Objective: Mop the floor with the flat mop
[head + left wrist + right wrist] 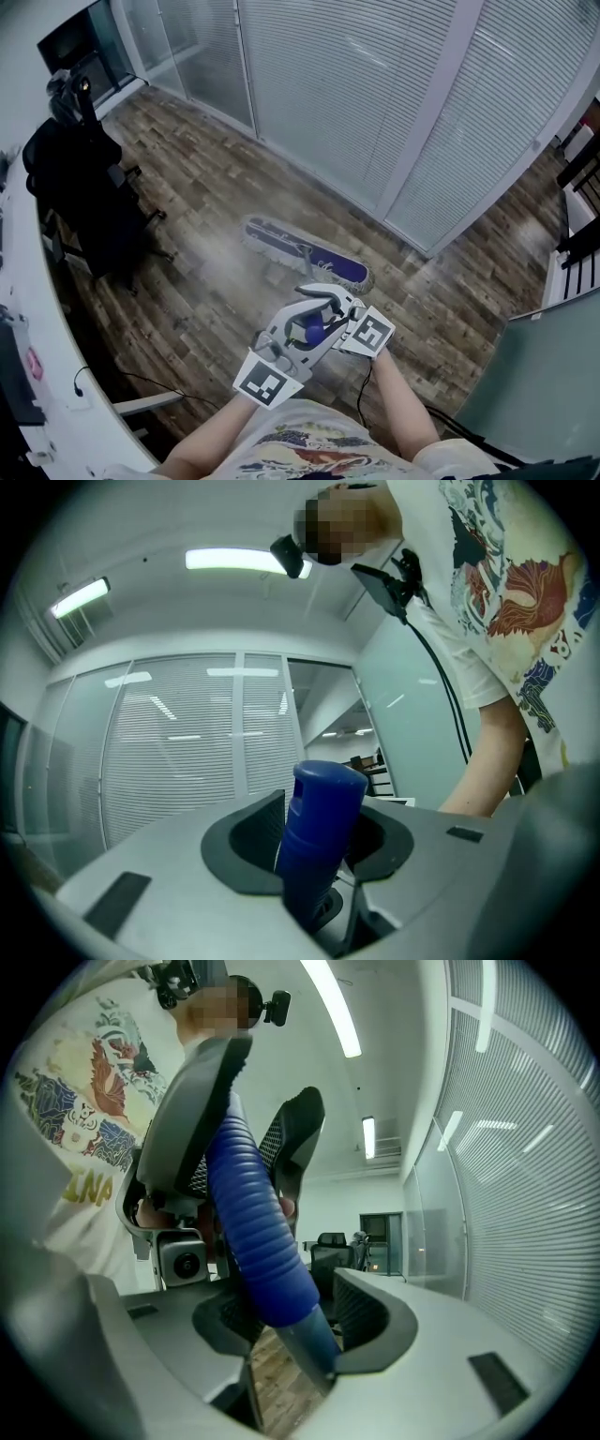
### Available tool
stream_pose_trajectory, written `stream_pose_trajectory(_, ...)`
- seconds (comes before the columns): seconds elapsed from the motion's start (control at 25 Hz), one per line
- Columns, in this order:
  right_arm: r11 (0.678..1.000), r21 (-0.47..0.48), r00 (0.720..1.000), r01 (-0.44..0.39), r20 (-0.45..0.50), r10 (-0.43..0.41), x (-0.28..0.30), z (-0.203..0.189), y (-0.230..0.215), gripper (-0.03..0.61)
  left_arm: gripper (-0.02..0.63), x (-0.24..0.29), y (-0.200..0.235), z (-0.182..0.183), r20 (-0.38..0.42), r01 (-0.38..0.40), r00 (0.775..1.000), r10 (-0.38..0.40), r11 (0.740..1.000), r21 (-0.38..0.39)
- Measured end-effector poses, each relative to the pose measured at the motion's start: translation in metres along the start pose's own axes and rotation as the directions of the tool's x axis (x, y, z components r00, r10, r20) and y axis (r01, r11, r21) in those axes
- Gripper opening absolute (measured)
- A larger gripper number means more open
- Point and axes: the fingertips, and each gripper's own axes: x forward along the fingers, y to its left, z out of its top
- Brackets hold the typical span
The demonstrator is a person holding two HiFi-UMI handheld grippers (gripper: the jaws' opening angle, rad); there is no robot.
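Writing first. The only letters we can read are on the person's printed shirt (80, 1091): yellow capitals low on the print, of which we make out "NA". The rest is cut off at the gripper body. The left marker cube (271, 382) and the right marker cube (372, 333) carry black-and-white square patterns, not text.

Left gripper (328, 822): we note its jaws clamped on the blue handle (317, 836) at the capped top end. Both dark pads bear on it, and the cap stands up just past the jaws.

Right gripper (300, 1309): it sits lower on the same handle, where the ribbed blue sleeve ends and the smoother shaft begins. Its jaws are released. The shaft leans against one jaw, and we see floorboards through the gap on the other side. From the right gripper view the left gripper shows further up the sleeve, its camera lens facing us.

Task item: the mop head (305, 255) lies flat on the wood-pattern floor (206, 197), ahead of the two grippers, which sit close together in front of the person's body. Its pad is purple-blue with a pale fringe, and its long side runs from upper left to lower right in the head view. The boards to its left look paler and hazy.

Surroundings: a glass wall with closed blinds (375, 84) runs behind the mop head, near it but apart. A black office chair (89, 187) stands well to the left, beside a curved white desk (33, 309).
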Motion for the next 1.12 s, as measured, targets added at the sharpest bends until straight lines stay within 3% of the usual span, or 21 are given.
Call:
stream_pose_trajectory(0.28, 0.996, 0.013, 0.995, 0.083, 0.047, -0.083, 0.049, 0.000, -0.143, 0.186, 0.124, 0.059, 0.138, -0.010, 0.040, 0.023, 0.999, -0.025, 0.999, 0.044)
stream_pose_trajectory(0.44, 0.994, 0.047, 0.995, 0.098, 0.026, -0.100, 0.064, -0.014, -0.202, 0.184, 0.124, 0.088, 0.190, -0.026, 0.057, 0.004, 0.998, -0.006, 1.000, 0.028)
stream_pose_trajectory(0.68, 0.998, 0.045, 0.999, 0.046, 0.016, -0.047, 0.070, -0.033, -0.295, 0.186, 0.124, 0.151, 0.261, -0.047, 0.091, -0.042, 0.995, 0.040, 0.999, 0.021)
stream_pose_trajectory(0.88, 0.996, 0.087, 1.000, 0.003, -0.018, -0.002, 0.070, -0.056, -0.378, 0.192, 0.124, 0.211, 0.317, -0.077, 0.057, -0.051, 0.997, 0.050, 0.998, 0.020)
stream_pose_trajectory(1.12, 0.989, 0.144, 0.996, -0.027, -0.082, 0.039, 0.053, -0.087, -0.442, 0.215, 0.132, 0.272, 0.339, -0.112, -0.011, 0.016, 1.000, -0.016, 0.999, 0.044)
